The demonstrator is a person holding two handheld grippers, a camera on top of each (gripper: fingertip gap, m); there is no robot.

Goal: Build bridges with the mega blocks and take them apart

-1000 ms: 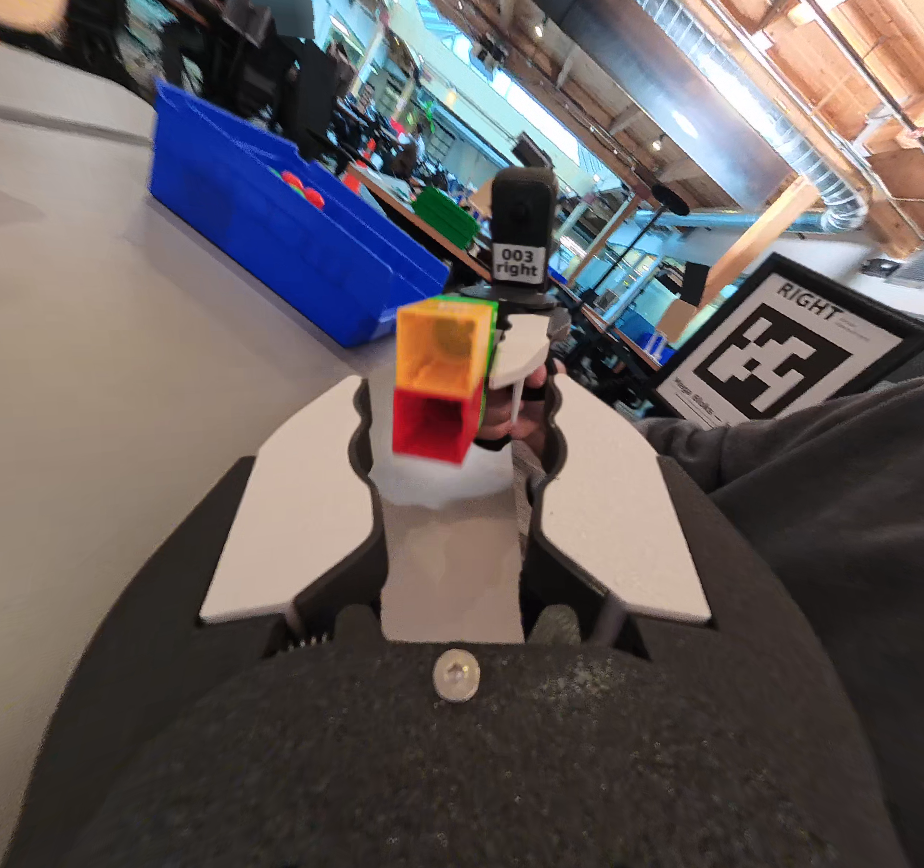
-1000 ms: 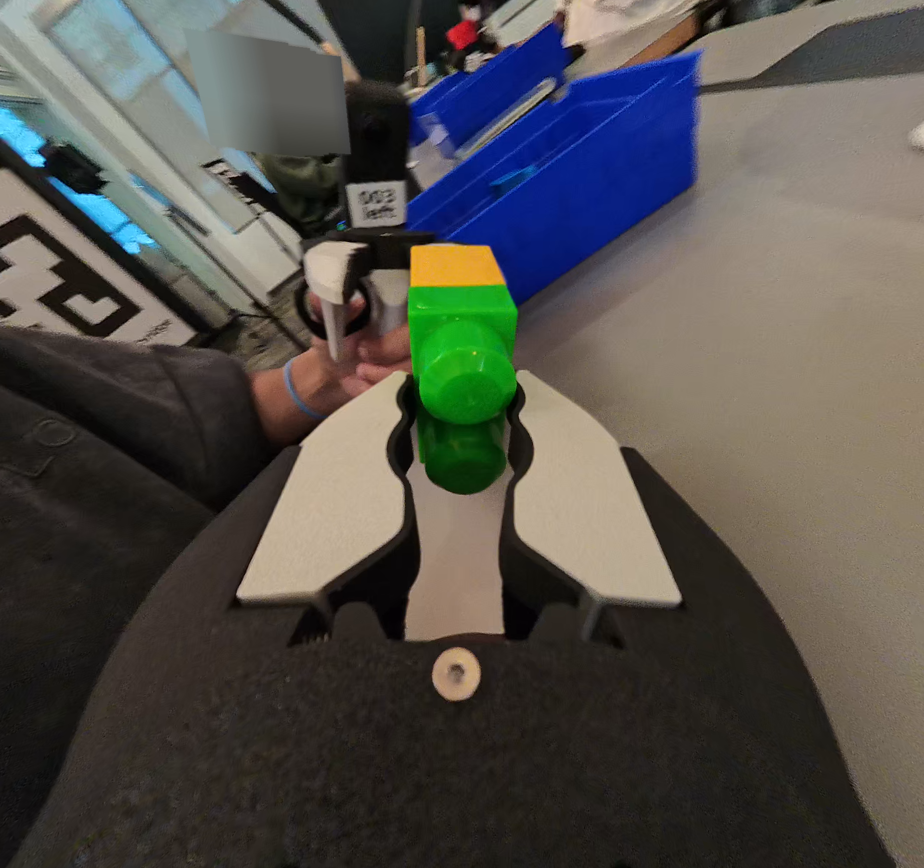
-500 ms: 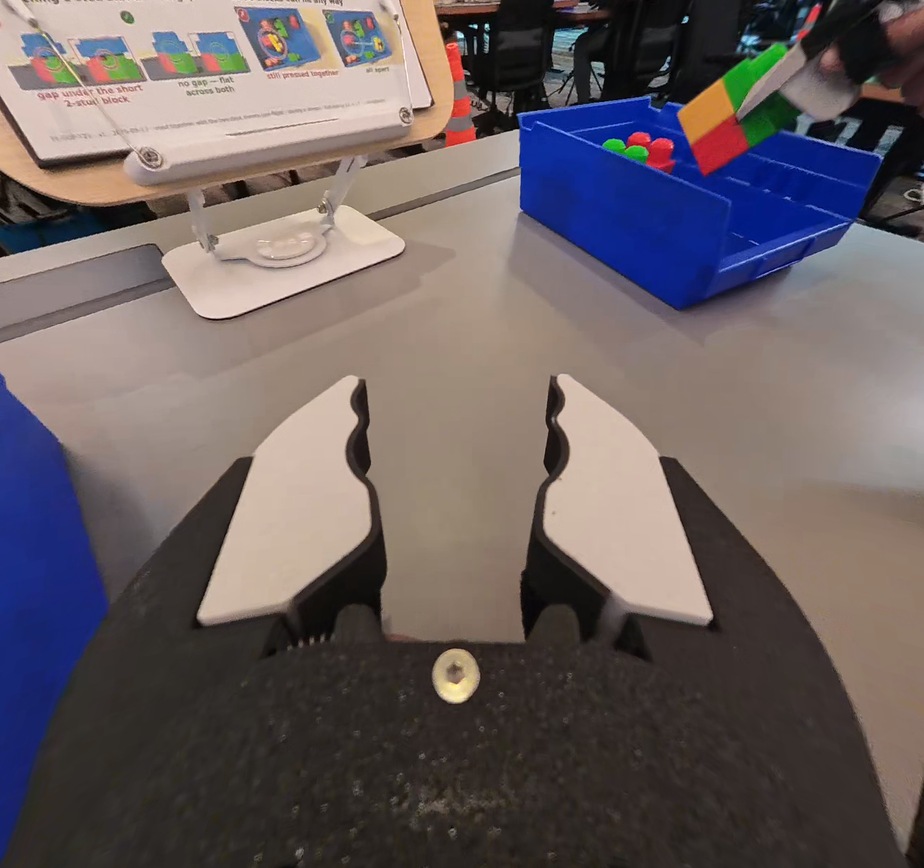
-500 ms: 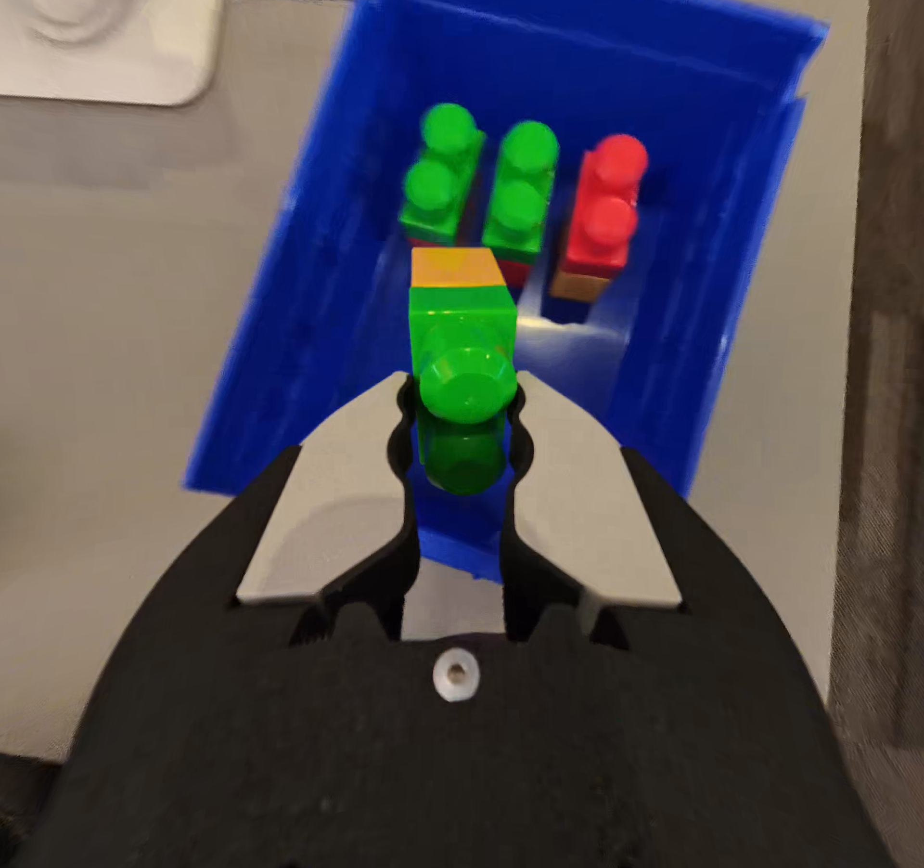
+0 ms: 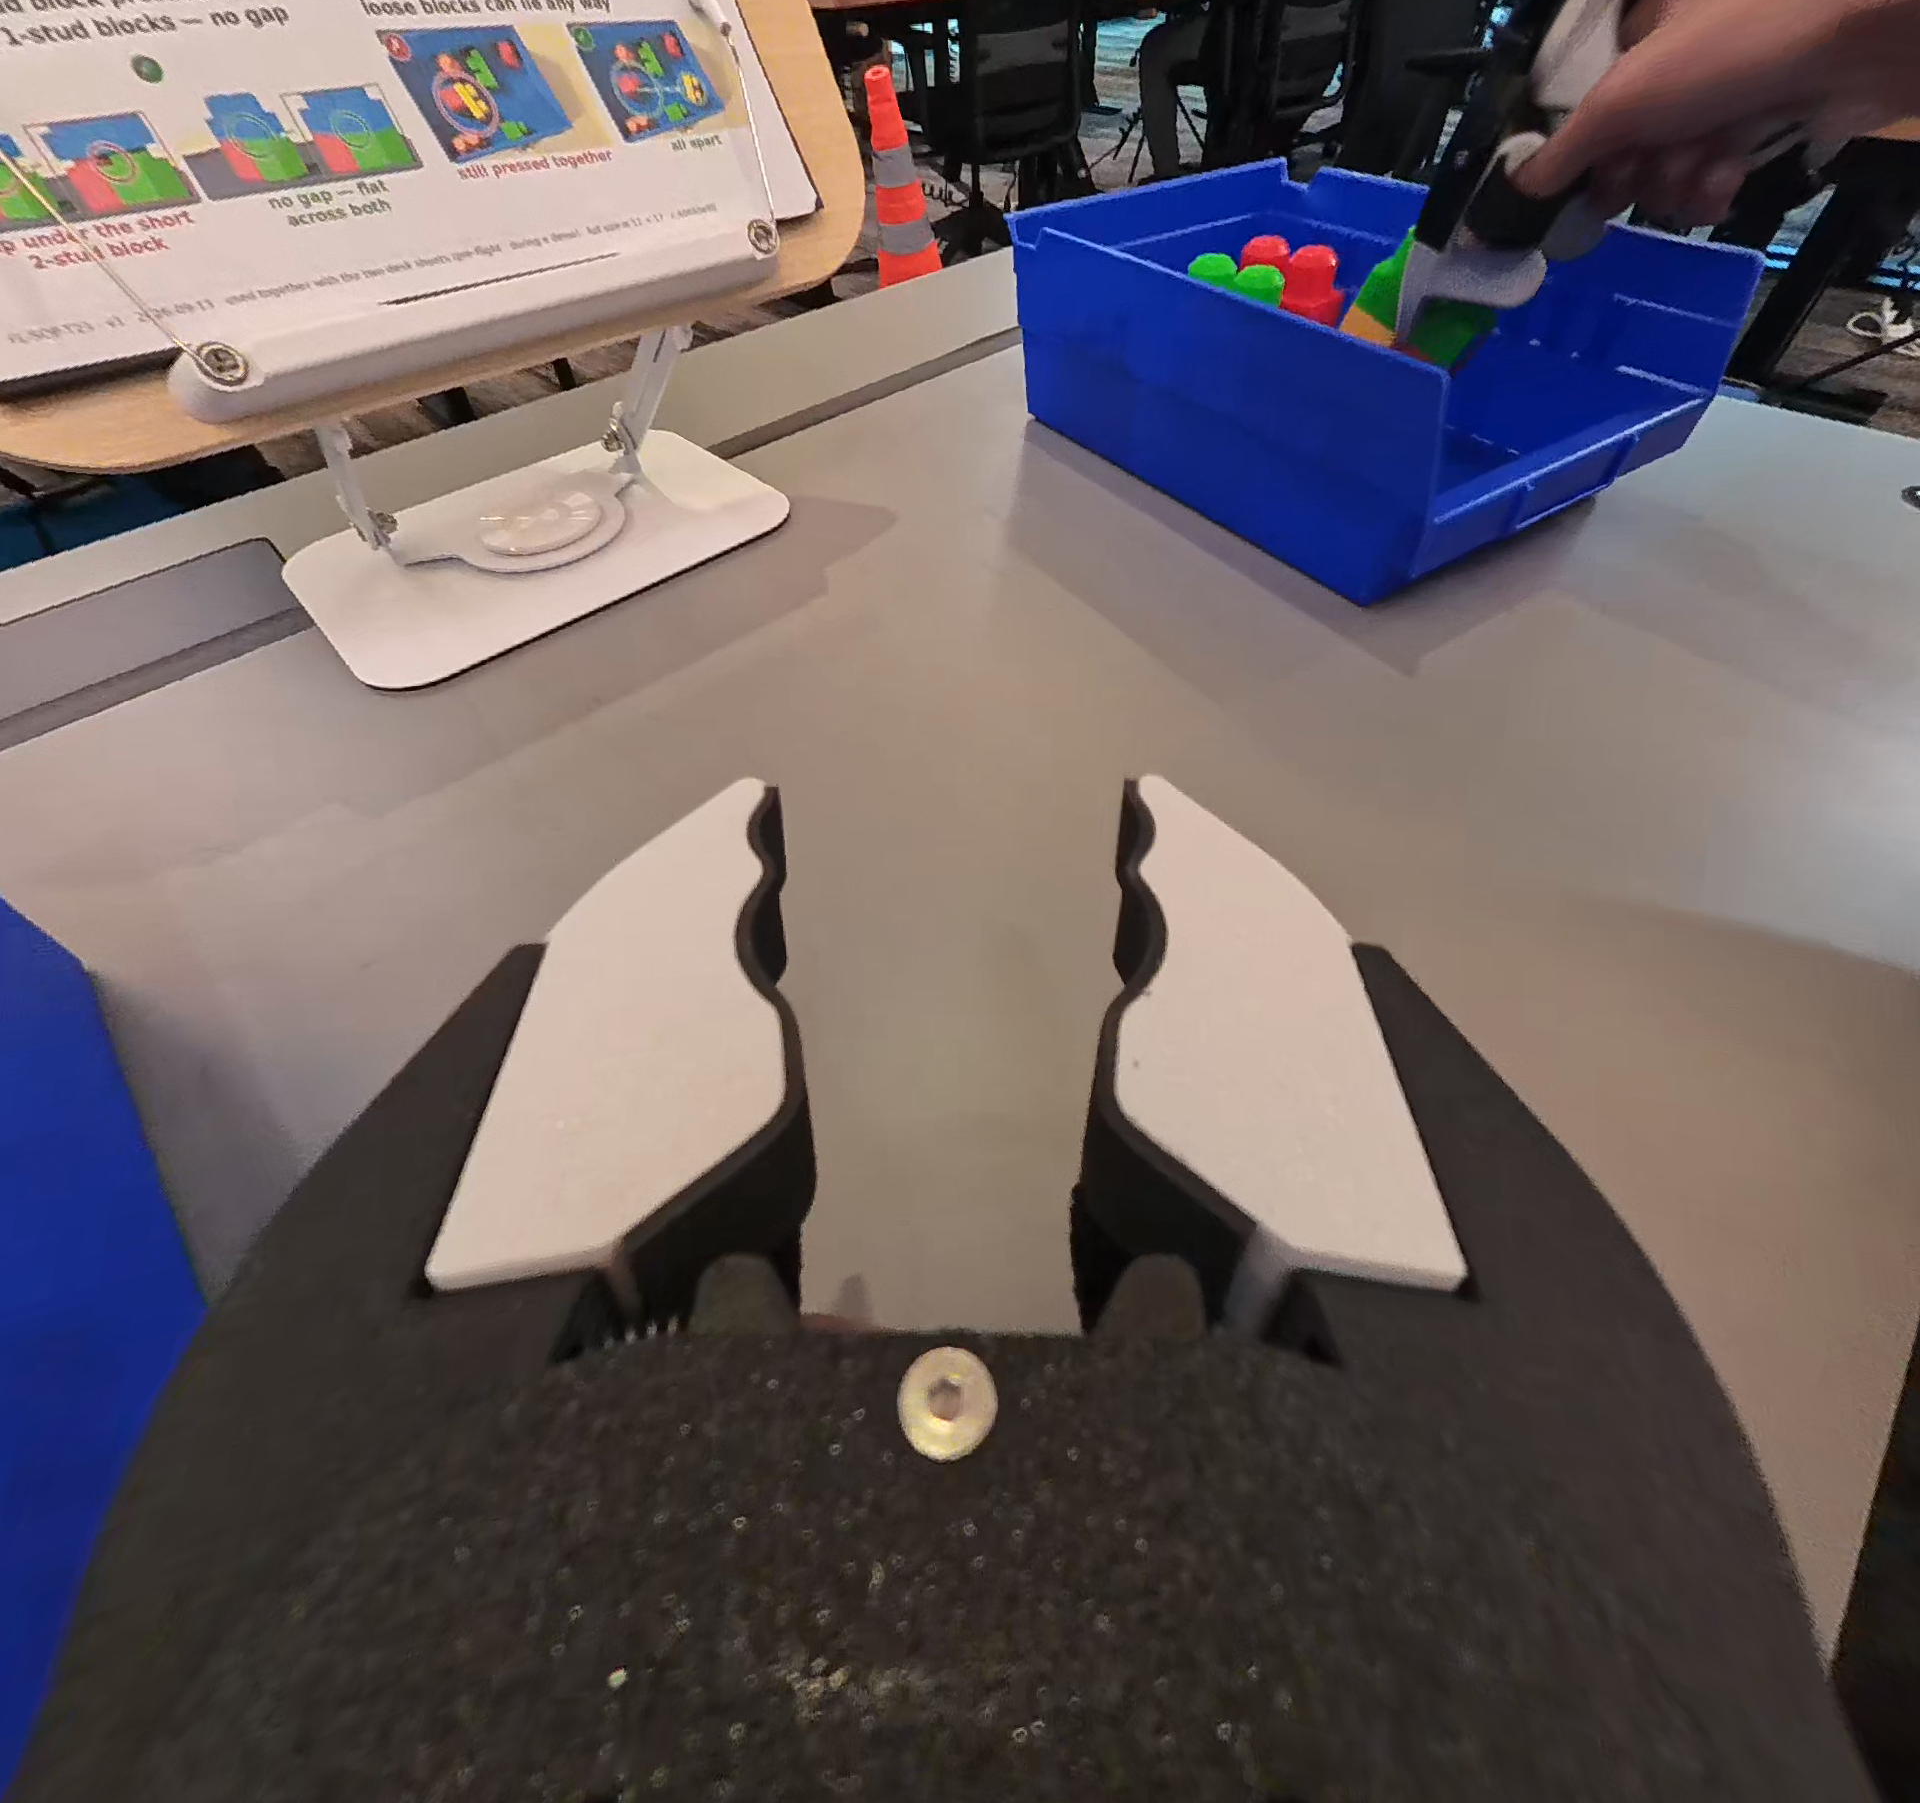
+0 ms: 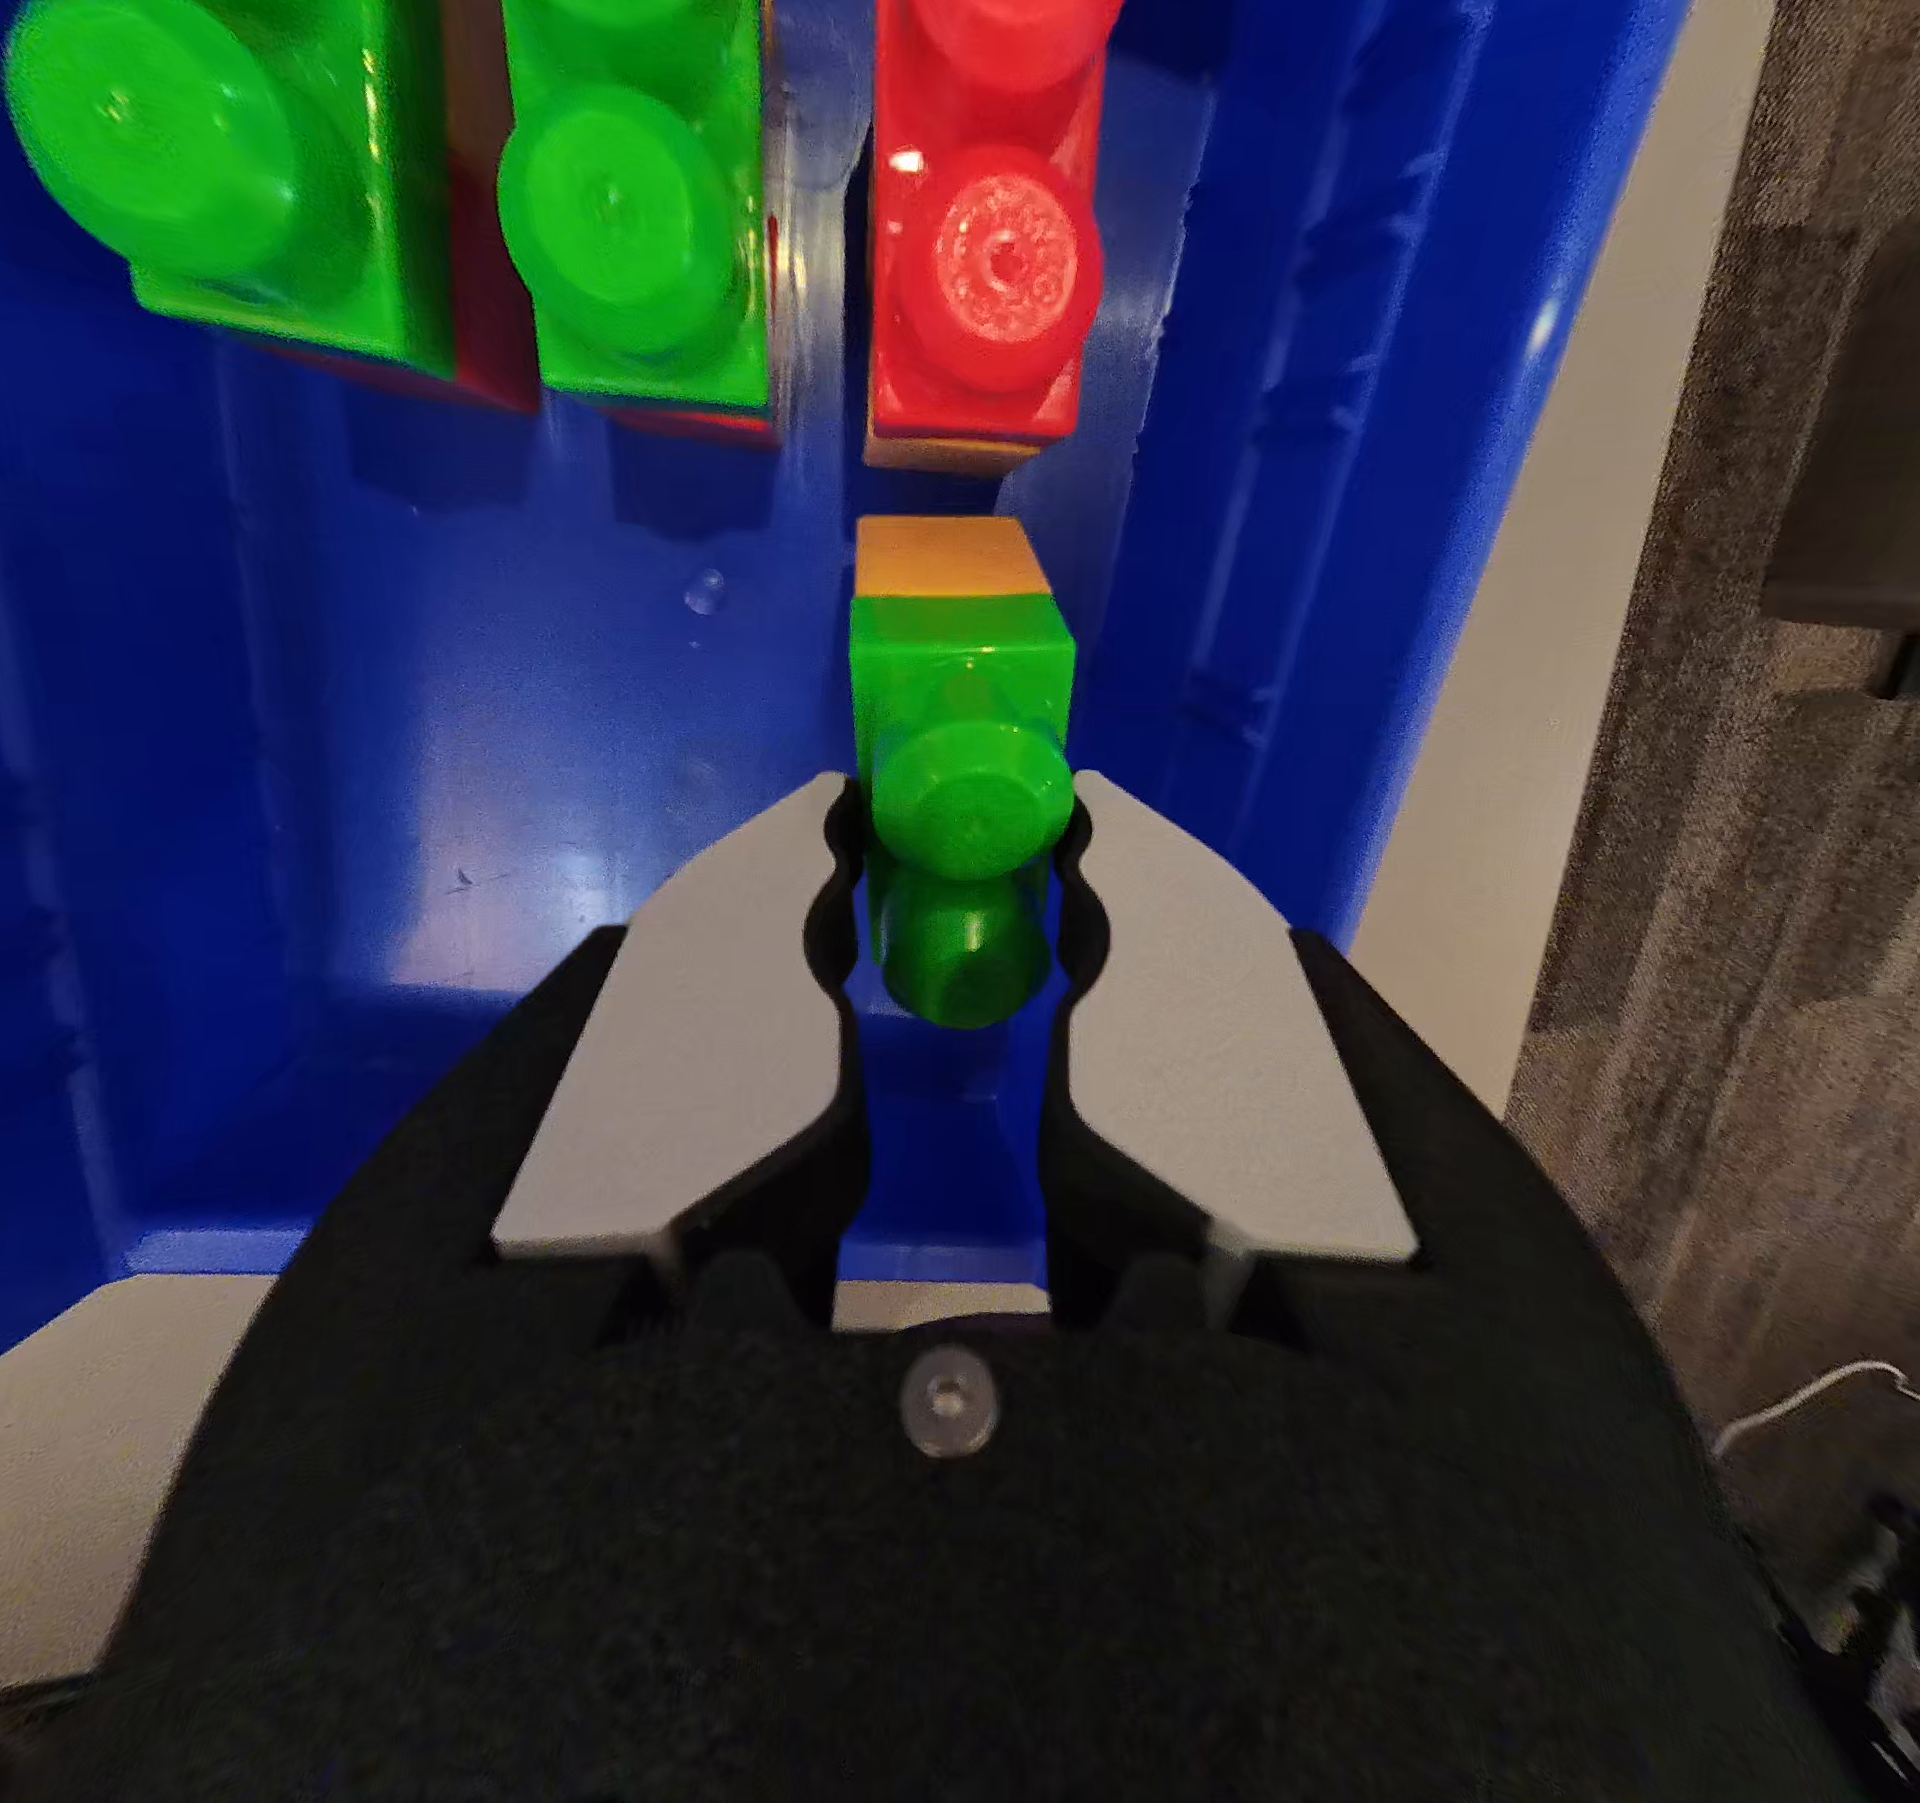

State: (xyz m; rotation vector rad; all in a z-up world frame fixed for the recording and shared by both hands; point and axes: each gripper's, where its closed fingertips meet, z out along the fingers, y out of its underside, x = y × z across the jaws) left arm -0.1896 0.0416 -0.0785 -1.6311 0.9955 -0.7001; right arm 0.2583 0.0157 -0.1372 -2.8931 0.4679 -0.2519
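My right gripper [image 6: 956, 797] is shut on a bridge with a green two-stud block [image 6: 961, 704] on top and an orange block [image 6: 943, 556] under it. It holds the bridge low inside the blue bin [image 6: 312, 766], just in front of a red-topped bridge [image 6: 987, 195]. Two green-topped bridges [image 6: 634, 174] stand to its left. In the left wrist view, the right gripper [image 5: 1470, 283] and its bridge [image 5: 1387, 299] are in the blue bin [image 5: 1247, 423] at the far right. My left gripper [image 5: 948, 797] is open and empty over the grey table [image 5: 935, 662].
An instruction board on a white stand [image 5: 520, 548] stands at the back left of the table. Part of another blue bin [image 5: 62, 1234] shows at the left edge. A person's hand [image 5: 1714, 80] holds the right gripper. An orange cone [image 5: 899, 184] stands beyond the table. Tip to tip, the grippers are about 45 centimeters apart.
My right gripper has lowered the bridge deep into the blue bin, close to the red-topped bridge. My left gripper stays open and has moved little.
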